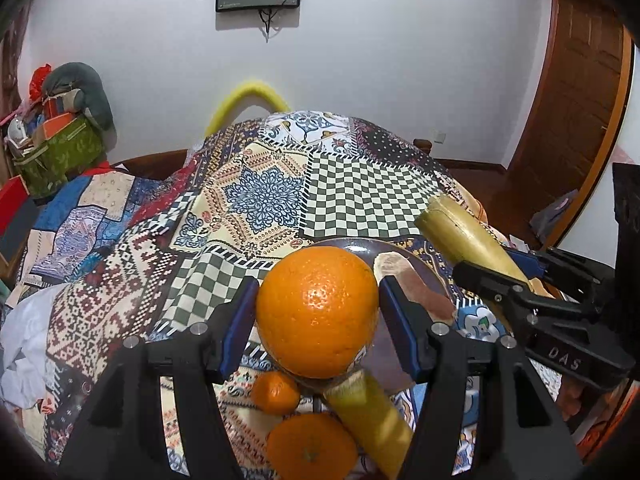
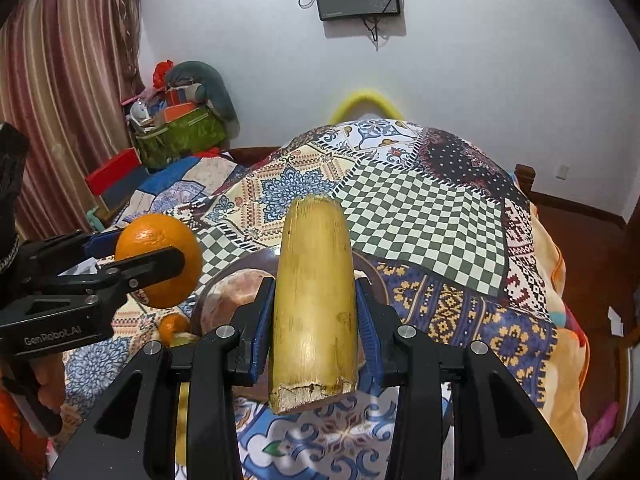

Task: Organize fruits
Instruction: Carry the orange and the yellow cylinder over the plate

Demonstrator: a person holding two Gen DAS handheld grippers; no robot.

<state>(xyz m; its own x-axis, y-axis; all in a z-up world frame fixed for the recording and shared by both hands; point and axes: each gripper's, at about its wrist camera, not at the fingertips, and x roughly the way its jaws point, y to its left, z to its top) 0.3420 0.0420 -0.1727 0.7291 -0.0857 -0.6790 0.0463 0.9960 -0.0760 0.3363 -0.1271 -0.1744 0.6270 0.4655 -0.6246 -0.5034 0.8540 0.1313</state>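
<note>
The left hand-held gripper is pinching a large orange between its blue pads, carried in the air just above and in front of a dark plate that rests on a patchwork-covered bed. The right hand-held gripper is clamped on a yellow sugarcane piece, held lengthwise along its fingers over the same plate, on which a pale reddish cut piece already lies. Below the left hand-held gripper a small tangerine, a second orange and another sugarcane piece lie on the bedcover, not yet sorted. The risks from here look real: the orange is round and gripped only at its sides, so a slight loosening could let it drop and roll off the soft, sloping bedcover. The sugarcane piece is smooth and sticks out well beyond the pads at both ends, so it could swivel or slide when tipped down. Both grippers converge on one plate, close together, and could knock each other or nudge the piece already there. The plate sits on soft bedding and may tilt under an off-centre load.
</note>
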